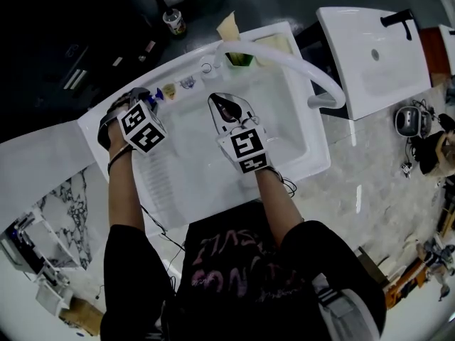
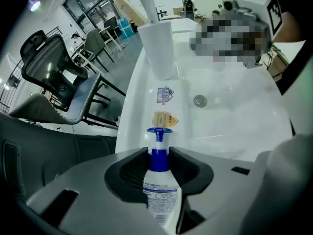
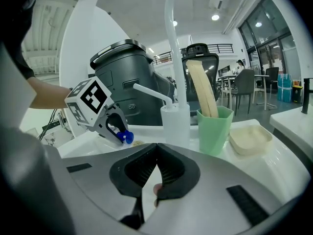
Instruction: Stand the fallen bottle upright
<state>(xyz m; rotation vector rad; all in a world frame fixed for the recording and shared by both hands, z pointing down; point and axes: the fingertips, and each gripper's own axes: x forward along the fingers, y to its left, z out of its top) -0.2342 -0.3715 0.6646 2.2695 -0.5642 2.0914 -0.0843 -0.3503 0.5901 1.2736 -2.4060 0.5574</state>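
We see the left gripper (image 2: pixel 159 150) pointing steeply down over the far left corner of a white ceramic sink (image 1: pixel 313 163). Its claw pinches a white plastic bottle (image 2: pixel 161 190), and the ribbed dark pads close on the bottle's shoulder from either side. The bottle lies along the jaws. Its blue pump head (image 2: pixel 160 130) sticks out past the tips, toward the sink's rim. Just beyond the pump head, two small shield-shaped packets lie flat on the rim, a beige one (image 2: pixel 165 119) nearer and a blue-and-white one (image 2: pixel 165 94) farther off. A round metal drain (image 2: pixel 199 101) sits in the basin to their right.

The right gripper (image 3: pixel 156 145) hangs over the middle of the basin, well apart from the left one. Its claw is pressed together at the tips and we find nothing between the pads.

A white arched faucet tube (image 1: pixel 284 57) rises from a white cylinder base (image 2: pixel 159 50) on the back rim and curves across to the sink's right side. Beside that base stands a pale green plastic cup (image 3: pixel 214 129) holding flat beige sticks (image 3: pixel 203 89). A shallow cream dish (image 3: pixel 249 138) sits just right of the cup.

The sink is set in a grey marble counter (image 1: pixel 370 190). A second white basin (image 1: pixel 373 55) with a black tap (image 1: pixel 398 18) lies farther right. Behind the sink we make out a black mesh office chair (image 2: pixel 54 77).
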